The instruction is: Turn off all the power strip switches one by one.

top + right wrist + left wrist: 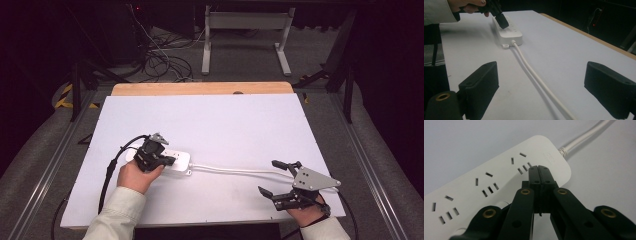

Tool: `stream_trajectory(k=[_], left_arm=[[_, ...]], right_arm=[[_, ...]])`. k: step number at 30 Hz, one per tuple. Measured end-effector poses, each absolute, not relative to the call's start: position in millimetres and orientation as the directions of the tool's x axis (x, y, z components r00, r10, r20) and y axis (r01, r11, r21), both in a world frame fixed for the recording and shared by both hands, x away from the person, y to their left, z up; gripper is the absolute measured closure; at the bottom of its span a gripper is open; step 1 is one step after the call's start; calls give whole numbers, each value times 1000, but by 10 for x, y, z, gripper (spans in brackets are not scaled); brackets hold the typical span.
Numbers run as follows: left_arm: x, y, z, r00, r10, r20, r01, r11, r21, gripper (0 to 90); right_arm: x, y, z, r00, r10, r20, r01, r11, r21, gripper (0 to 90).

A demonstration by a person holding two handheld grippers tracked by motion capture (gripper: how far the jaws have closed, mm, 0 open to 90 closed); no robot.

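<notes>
The left tool [538, 167], jaws pressed together, is touching down on the white power strip [176, 160] at left of centre on the worktop [225, 120]; press straight down. The right tool [274, 178] is waiting spread beside the cord [235, 171].

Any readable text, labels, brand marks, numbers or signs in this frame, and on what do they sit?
No text can be read.
Power strip: a faint raised mark near its cord end, by the tip of the shut left claw, too faint and blurred to read.
Hazard stripes on the floor: yellow and black, a sign without words.
</notes>
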State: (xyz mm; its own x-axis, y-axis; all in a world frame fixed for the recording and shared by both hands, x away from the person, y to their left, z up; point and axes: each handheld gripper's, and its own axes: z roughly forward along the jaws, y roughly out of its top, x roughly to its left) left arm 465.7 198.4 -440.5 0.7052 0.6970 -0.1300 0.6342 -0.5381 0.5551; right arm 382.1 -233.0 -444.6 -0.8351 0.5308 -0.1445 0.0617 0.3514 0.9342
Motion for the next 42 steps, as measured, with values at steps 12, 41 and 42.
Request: stream_trajectory(k=[12, 41, 42], left_arm=[[4639, 1949, -4441, 712, 696, -97, 611, -546, 573, 900], [4563, 1952, -4502, 714, 698, -54, 575, -541, 613, 900], [4563, 1951, -4502, 715, 697, -53, 575, -542, 613, 900]], right_arm=[[3827, -2327, -4451, -841, 523, -141, 63, 352, 934, 126], [3826, -2321, -4455, -845, 518, -134, 66, 351, 934, 126], [3825, -2321, -4455, -845, 517, -135, 66, 351, 934, 126]])
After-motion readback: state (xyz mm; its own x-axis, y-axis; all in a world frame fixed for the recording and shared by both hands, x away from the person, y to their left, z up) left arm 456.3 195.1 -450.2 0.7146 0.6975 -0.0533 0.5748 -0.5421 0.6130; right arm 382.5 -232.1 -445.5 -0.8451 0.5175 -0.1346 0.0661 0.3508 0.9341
